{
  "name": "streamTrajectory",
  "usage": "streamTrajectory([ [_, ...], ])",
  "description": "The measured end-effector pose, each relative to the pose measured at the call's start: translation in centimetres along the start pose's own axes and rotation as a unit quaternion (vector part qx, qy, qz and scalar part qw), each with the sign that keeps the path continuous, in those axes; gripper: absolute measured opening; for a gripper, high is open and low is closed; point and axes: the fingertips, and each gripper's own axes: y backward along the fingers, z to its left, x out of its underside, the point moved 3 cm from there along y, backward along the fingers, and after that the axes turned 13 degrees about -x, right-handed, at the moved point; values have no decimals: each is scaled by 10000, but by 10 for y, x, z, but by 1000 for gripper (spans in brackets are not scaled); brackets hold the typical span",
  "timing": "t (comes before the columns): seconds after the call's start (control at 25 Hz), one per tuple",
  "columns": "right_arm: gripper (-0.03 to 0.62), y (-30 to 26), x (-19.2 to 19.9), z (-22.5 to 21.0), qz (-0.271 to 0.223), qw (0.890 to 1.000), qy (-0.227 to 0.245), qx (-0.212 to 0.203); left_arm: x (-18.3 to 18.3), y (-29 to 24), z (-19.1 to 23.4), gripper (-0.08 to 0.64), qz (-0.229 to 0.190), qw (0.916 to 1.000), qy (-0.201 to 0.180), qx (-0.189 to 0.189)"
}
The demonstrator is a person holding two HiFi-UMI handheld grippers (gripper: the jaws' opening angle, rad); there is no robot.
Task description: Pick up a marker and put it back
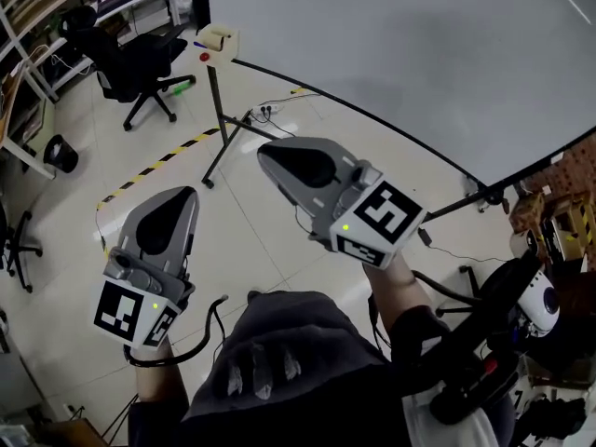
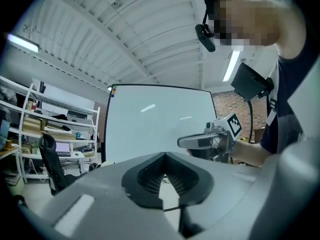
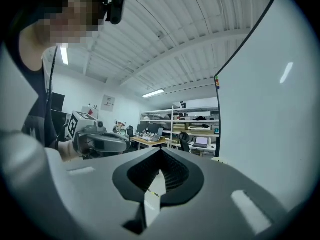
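A large whiteboard point(image 1: 400, 54) on a stand fills the upper right of the head view. At its near corner sits a small beige holder point(image 1: 218, 39) with a blue marker tip point(image 1: 199, 45) poking out; nothing else of its contents can be seen. My left gripper point(image 1: 191, 192) is held over the floor, shut and empty. My right gripper point(image 1: 262, 155) is beside it, closer to the board, also shut and empty. In the left gripper view the jaws of my left gripper point(image 2: 164, 154) meet at the tip, facing the whiteboard point(image 2: 155, 119). The right gripper point(image 3: 161, 149) points along the board's edge point(image 3: 216, 114).
A black office chair point(image 1: 130, 59) stands on the floor at upper left. The board's stand legs point(image 1: 222, 128), a power strip point(image 1: 264, 112) and yellow-black floor tape point(image 1: 158, 161) lie ahead. Shelves and desks point(image 3: 192, 129) line the far wall.
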Motion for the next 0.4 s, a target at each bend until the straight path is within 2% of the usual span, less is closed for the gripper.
streamTrajectory([
  [0.16,2,41,-6,9,-48,9999,87,44,-7,-9,-42,6,11,10000,-81,36],
  [0.4,1,89,-16,-2,-84,9996,252,-8,-22,-37,-88,6,-78,9999,-90,55],
])
